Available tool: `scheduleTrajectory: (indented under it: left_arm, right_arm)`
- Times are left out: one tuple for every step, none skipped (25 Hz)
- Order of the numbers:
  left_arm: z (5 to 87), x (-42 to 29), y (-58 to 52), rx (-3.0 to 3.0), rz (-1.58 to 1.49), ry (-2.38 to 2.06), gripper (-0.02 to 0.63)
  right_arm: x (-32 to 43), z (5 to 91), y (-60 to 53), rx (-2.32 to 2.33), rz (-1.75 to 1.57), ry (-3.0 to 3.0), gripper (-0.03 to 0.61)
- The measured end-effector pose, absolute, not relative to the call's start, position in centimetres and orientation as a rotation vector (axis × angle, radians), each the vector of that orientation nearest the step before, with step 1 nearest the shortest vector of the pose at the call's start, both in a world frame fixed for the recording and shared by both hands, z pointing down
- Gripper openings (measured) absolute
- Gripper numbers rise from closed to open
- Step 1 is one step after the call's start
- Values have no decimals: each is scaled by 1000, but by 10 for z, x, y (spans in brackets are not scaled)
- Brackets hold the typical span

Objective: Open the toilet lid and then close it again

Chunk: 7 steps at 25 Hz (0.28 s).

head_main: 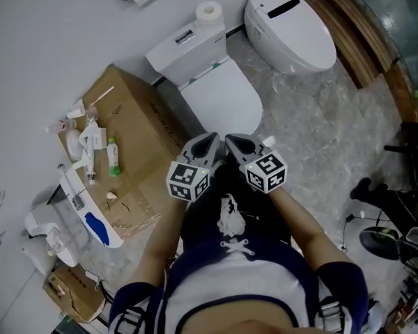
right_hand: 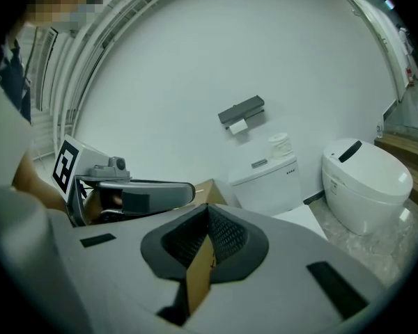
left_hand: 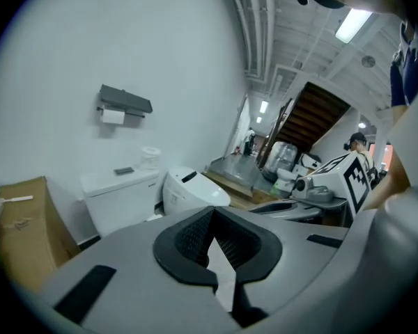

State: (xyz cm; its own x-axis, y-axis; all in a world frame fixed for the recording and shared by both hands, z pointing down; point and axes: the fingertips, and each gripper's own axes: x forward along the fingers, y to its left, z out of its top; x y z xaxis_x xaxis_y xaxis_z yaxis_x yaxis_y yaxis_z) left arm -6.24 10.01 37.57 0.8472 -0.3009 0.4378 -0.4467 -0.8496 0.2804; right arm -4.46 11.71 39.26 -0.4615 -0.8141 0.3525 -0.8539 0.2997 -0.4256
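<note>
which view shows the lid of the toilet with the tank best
Head view: the whole closed lid shows from above. The right gripper view catches only one corner of it; the left gripper view shows the tank but hardly any lid.

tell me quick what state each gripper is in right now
left gripper: jaws closed, holding nothing
right gripper: jaws closed, holding nothing

We see a grey marbled floor. By the far wall stand a tank toilet and, to its right, a rounder toilet. A large cardboard box stands just left; a smaller box lies nearer us.
</note>
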Motion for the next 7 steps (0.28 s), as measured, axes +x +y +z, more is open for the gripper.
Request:
scheduleTrajectory:
  left_arm:
    - [370,-63,102,2651,519,-543,6]
    - [364,-64,106,2656,503,-526,5]
    - [360,-65,110,2664,498,-511,5]
    - [356,-66,115,2673,501,-497,5]
    - [353,-67,120,2679,505,-482,5]
    - [350,-67,125,2684,510,-467,6]
    - [346,-68,130,2687,513,-451,5]
  right_arm:
    - [-46,387,118,1579,881,-2490,8]
    - [-48,381,120,1568,883,-2505,8]
    - [-49,375,123,1558,885,-2518,8]
    - [-51,369,126,1549,882,-2531,8]
    - [-52,364,130,1542,876,-2541,8]
    - [-53,358,135,1536,867,-2550,8]
    - [-54,352,139,1532,857,-2558,8]
